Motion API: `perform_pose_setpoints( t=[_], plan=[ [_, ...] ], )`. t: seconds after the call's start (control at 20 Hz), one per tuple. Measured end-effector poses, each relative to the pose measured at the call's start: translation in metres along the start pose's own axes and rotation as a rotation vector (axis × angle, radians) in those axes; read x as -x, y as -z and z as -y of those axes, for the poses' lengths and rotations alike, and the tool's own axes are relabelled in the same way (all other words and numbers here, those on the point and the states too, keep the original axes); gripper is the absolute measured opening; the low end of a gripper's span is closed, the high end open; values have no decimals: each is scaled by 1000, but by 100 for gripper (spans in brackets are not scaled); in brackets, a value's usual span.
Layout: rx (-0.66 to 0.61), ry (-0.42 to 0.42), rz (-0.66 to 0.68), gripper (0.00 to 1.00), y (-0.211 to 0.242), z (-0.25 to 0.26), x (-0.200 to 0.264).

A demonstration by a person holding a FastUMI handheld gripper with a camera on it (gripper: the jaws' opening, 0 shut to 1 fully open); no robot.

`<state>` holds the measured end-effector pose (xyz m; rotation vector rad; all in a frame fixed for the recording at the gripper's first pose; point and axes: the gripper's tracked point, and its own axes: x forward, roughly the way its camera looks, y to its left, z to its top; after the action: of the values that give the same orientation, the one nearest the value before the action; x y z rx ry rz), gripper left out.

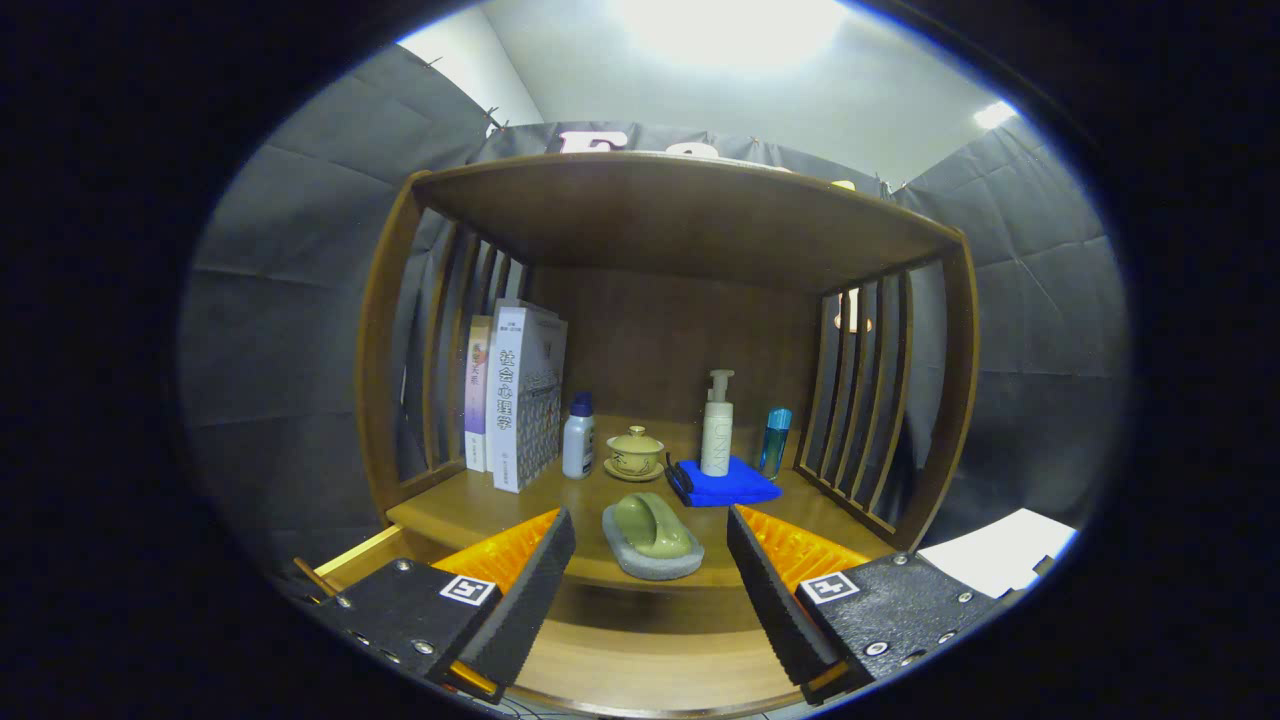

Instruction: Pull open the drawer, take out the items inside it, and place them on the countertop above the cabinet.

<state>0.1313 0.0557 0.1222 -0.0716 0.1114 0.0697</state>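
With the claw spread wide and empty, the green-and-grey item sits on the bench near edge between its fingers; judged next: descend centred, then close evenly.

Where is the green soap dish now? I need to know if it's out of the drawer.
In the gripper view, the green soap dish sits on the countertop's front edge, just ahead of the open tool, in front of the blue cloth.
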Motion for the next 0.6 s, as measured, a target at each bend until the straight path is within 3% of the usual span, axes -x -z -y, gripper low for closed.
perform_pose_setpoints(
  t=[0.6],
  plan=[
    [-107, 3, 26, 95, 64, -26, 99]
  ],
)
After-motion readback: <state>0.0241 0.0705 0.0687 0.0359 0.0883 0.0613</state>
